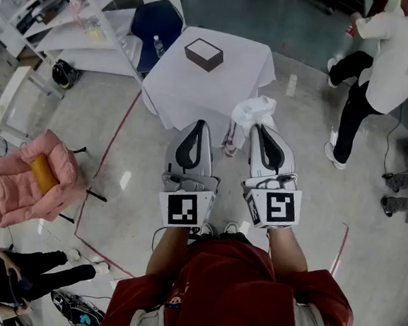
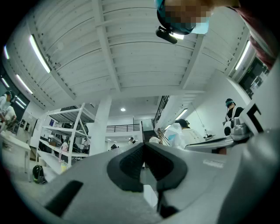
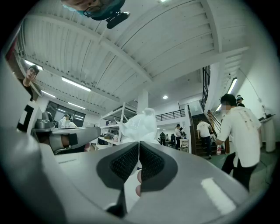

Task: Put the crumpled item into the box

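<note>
Crumpled white bag [image 1: 254, 112] sits pinched in the closed right gripper [image 1: 259, 131], at the table's [image 1: 234, 80] near edge; left gripper [image 1: 200, 126] is closed, empty. Best carried forward, level, until directly over the far box [image 1: 203, 54].

The crumpled item [image 1: 254, 112] is white. The box [image 1: 203, 54] is dark brown, white on top. The tablecloth [image 1: 188, 97] is white. The left gripper [image 1: 199, 124] and right gripper [image 1: 258, 128] are grey with black-and-white squares.
</note>
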`<state>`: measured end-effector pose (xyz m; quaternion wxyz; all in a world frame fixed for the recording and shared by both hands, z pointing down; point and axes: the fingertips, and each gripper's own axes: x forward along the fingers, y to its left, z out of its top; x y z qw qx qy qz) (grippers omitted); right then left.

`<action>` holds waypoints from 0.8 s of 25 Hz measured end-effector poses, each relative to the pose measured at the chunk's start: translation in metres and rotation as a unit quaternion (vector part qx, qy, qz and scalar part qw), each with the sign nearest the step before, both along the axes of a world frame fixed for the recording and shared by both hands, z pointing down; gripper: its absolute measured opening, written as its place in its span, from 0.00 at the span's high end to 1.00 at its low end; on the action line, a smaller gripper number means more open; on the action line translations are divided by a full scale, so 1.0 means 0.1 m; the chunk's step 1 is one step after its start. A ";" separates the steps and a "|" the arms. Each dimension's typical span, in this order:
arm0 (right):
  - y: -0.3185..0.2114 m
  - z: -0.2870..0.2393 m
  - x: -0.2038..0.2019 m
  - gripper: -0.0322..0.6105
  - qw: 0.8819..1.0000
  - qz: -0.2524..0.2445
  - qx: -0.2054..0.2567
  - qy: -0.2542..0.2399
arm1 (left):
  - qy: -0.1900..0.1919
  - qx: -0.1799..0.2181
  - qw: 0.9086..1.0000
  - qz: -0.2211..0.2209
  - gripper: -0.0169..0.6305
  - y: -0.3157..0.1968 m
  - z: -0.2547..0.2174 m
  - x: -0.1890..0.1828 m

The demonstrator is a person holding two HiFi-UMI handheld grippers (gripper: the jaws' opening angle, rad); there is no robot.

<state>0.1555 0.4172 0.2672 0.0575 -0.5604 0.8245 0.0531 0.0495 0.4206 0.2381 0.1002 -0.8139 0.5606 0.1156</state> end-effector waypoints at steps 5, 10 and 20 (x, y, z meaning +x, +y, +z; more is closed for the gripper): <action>0.00 0.01 0.06 0.94 1.000 0.001 0.000 -0.001 | 0.002 0.001 1.000 -0.005 0.97 0.03 0.00 0.07; 0.01 0.06 0.15 0.94 1.000 -0.006 -0.003 -0.009 | 0.001 -0.002 1.000 -0.014 0.97 0.06 0.04 0.15; 0.06 0.12 0.36 0.94 1.000 -0.016 -0.008 -0.024 | -0.003 -0.006 1.000 -0.029 0.97 0.13 0.09 0.32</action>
